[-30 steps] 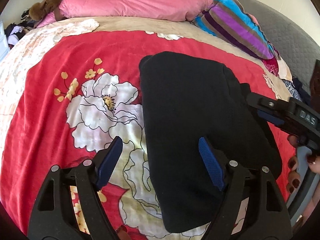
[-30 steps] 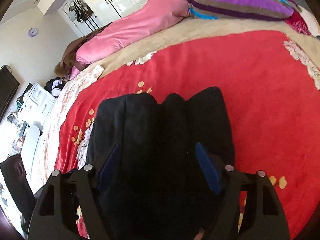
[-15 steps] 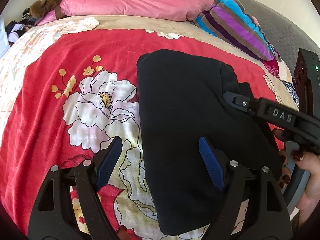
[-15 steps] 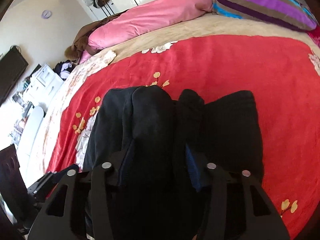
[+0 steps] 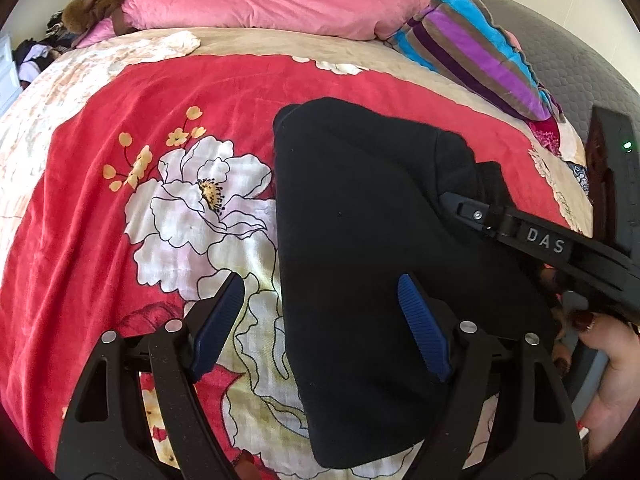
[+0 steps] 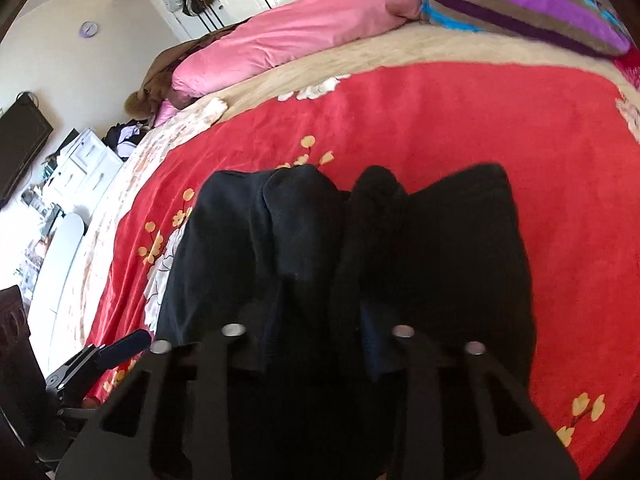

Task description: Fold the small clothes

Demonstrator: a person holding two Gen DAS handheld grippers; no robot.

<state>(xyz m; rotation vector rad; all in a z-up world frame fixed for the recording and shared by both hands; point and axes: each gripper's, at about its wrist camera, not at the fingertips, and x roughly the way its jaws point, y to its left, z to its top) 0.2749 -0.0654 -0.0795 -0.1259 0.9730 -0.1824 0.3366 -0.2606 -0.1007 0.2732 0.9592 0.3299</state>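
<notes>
A black garment (image 5: 360, 220) lies folded lengthwise on the red flowered bedspread (image 5: 100, 208). My left gripper (image 5: 320, 284) hovers open over the garment's near left edge, one blue pad above the cloth, the other above the white flower. From the right, my right gripper (image 5: 452, 200) reaches onto the garment's right side, held by a hand (image 5: 612, 360). In the right wrist view its jaws are closing on a bunched ridge of the black garment (image 6: 440, 240), and the right gripper (image 6: 312, 320) has its pads buried in the cloth. The left gripper's fingertip (image 6: 124, 346) shows at lower left.
A pink duvet roll (image 5: 260, 4) and a striped blanket (image 5: 480, 52) lie along the bed's far side. A grey headboard (image 5: 580, 72) rises at the right. White drawers (image 6: 80, 164) and clutter stand beyond the bed's left edge.
The right gripper's jaws have come together, gathering the black cloth into a raised ridge between them. The right gripper slid a little further onto the garment. The left gripper stayed put.
</notes>
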